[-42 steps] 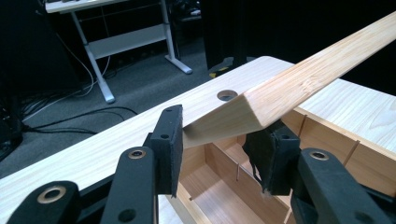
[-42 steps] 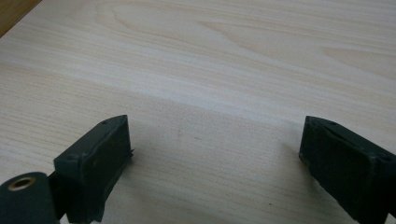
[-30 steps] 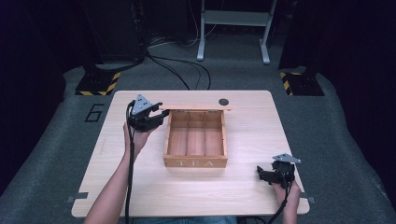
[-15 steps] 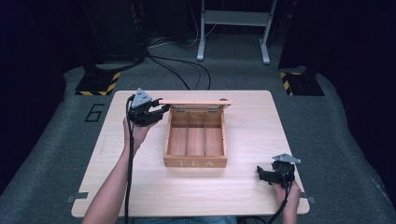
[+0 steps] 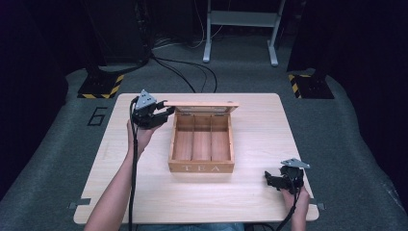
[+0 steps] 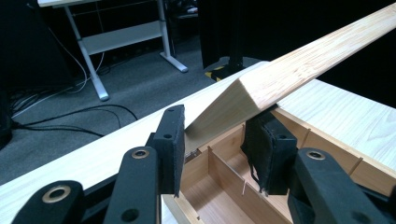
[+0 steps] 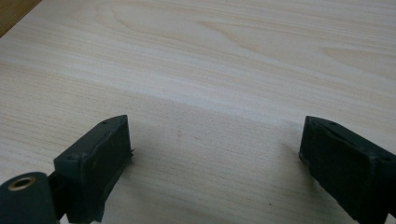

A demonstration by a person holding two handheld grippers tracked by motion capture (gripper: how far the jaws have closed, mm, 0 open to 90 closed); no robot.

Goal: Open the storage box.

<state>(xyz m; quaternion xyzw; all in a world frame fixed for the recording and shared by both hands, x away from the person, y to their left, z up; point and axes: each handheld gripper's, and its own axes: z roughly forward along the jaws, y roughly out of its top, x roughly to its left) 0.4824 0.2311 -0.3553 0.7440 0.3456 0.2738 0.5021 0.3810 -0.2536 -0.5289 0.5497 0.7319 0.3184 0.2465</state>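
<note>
Lid (image 5: 202, 107) up further than a second ago — swung from lying flat behind the tea box (image 5: 202, 144) to standing near upright on its hinges. Left gripper (image 5: 162, 111) riding with it, risen toward the far edge of the bench (image 5: 260, 139), pads straddling the lid's corner (image 6: 233, 100); right-hand pad (image 6: 266, 149) pressed under it, other pad (image 6: 172, 140) just beside the face, so cradling the corner more than clamping hard. Box sitting mid-bench, "TEA" front toward the person, three compartments bare. Right gripper (image 5: 276, 180) unmoved near the front right corner, released, jaws wide over plain wood (image 7: 210, 84). Looks like a closing swing under way: past vertical next, then a controlled lowering to avoid a slam.
</note>
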